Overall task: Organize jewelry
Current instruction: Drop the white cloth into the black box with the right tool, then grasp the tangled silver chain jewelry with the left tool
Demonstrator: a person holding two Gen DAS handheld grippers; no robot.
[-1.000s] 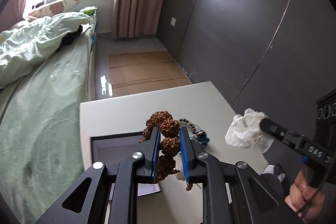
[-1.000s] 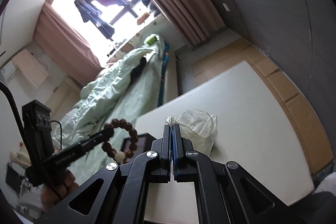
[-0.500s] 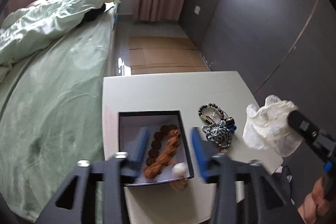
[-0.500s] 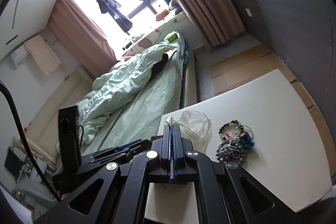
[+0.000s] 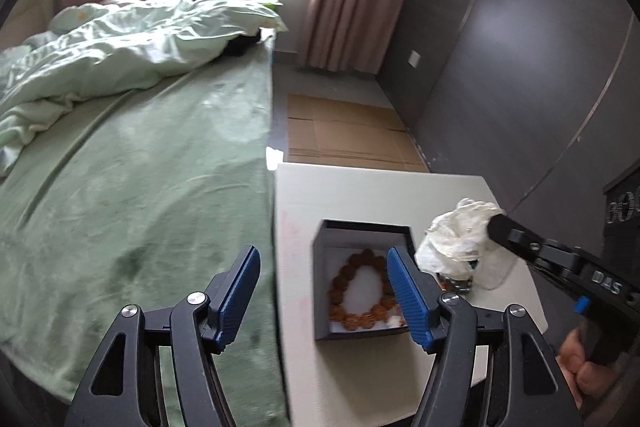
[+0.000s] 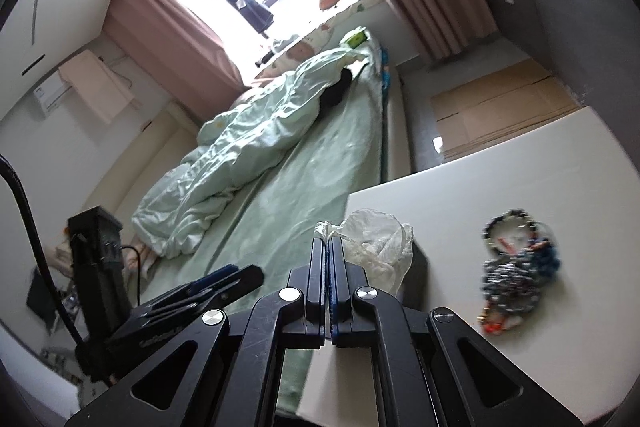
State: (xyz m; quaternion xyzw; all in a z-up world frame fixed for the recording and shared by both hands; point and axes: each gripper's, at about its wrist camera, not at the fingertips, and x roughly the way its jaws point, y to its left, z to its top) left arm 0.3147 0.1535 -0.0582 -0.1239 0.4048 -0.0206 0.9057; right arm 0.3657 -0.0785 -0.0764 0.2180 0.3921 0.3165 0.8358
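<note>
A brown bead bracelet (image 5: 360, 291) lies in a ring inside a dark grey open box (image 5: 322, 283) on the white table (image 5: 360, 191). My left gripper (image 5: 324, 295) is open and empty, above the table's left edge, its right finger over the box. My right gripper (image 6: 329, 247) is shut on a crumpled clear plastic bag (image 6: 376, 239), held above the table; the bag also shows in the left wrist view (image 5: 460, 243). A pile of mixed bead jewelry (image 6: 516, 259) lies on the table right of the bag.
A bed with a green blanket (image 5: 140, 167) runs along the table's left side. Flattened cardboard (image 5: 344, 131) lies on the floor beyond the table. A dark grey wall (image 5: 520, 67) stands to the right.
My left gripper let the brown bracelet go into the box, opened wide and drew back to the left. My right gripper kept hold of the bag.
</note>
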